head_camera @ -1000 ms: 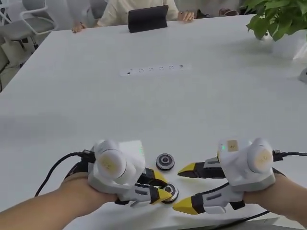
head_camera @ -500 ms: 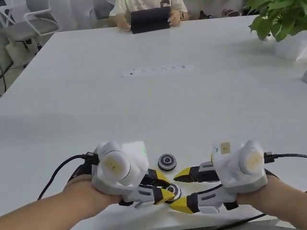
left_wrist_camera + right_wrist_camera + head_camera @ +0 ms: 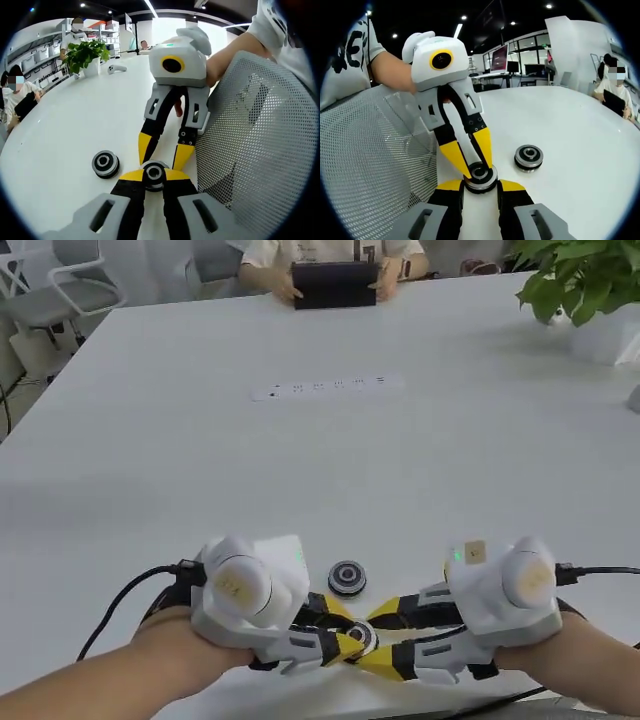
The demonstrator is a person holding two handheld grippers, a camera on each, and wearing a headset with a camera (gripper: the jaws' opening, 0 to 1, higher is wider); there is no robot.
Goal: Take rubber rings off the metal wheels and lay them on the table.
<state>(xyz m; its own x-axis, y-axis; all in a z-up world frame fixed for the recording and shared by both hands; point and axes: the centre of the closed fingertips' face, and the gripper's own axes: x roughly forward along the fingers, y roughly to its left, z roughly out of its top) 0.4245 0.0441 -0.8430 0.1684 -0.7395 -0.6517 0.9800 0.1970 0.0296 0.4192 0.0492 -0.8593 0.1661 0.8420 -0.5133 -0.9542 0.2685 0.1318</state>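
Open-plan office: long white table (image 3: 300, 470), mesh chair (image 3: 250, 140), monitors (image 3: 499, 57), potted plant (image 3: 580, 280).

No readable text, black shirt print (image 3: 351, 50) illegible

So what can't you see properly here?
Held wheel: head view, mostly covered by the left claw and right claw.
Right claw's grip: pinching that wheel or only touching, too crowded to tell in both gripper views.
Power strip: head view, sockets too small.
Plant: cut off by the head view's top edge.
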